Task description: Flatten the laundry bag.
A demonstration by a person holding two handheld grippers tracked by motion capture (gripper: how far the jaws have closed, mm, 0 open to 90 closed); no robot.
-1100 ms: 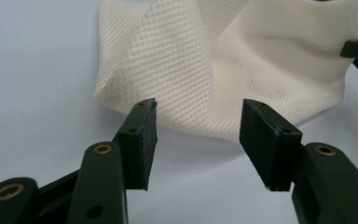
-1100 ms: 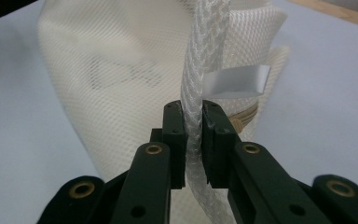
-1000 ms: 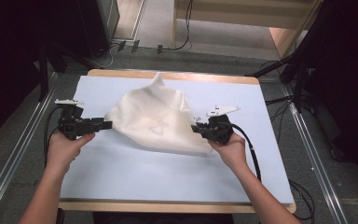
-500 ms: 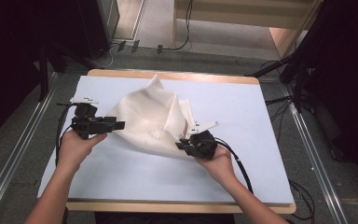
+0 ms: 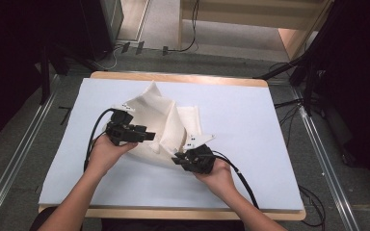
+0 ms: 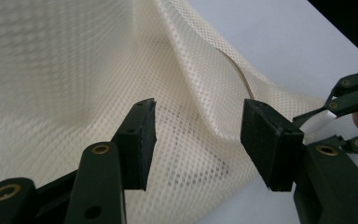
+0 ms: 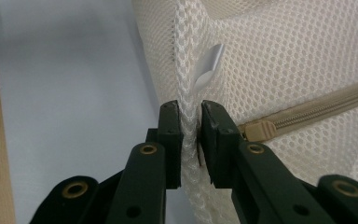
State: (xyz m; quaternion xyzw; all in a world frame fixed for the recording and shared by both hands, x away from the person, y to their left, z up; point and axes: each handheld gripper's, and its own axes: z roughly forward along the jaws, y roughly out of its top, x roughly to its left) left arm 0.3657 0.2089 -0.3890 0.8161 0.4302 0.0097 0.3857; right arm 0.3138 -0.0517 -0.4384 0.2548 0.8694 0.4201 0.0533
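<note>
A cream mesh bag (image 5: 166,126) lies bunched into a raised fold on the pale blue table mat (image 5: 241,110). My right gripper (image 5: 179,159) sits at the bag's near right edge. In the right gripper view it (image 7: 192,135) is shut on a seam of the mesh (image 7: 284,56), beside a tan zipper pull (image 7: 256,130) and below a white label (image 7: 208,65). My left gripper (image 5: 149,137) is at the bag's left side. In the left gripper view it (image 6: 198,135) is open, with a mesh fold (image 6: 51,70) just beyond its jaws.
The mat covers a wooden table whose edge (image 5: 178,76) runs along the far side. Cables (image 5: 192,45) lie on the floor beyond, and metal rails (image 5: 323,154) flank the table. Part of the right gripper (image 6: 354,93) appears at the right of the left gripper view.
Both grippers have come in toward the middle. The right one has pulled its bag edge left and nearer, and the flat bag has bunched into an upright fold.
</note>
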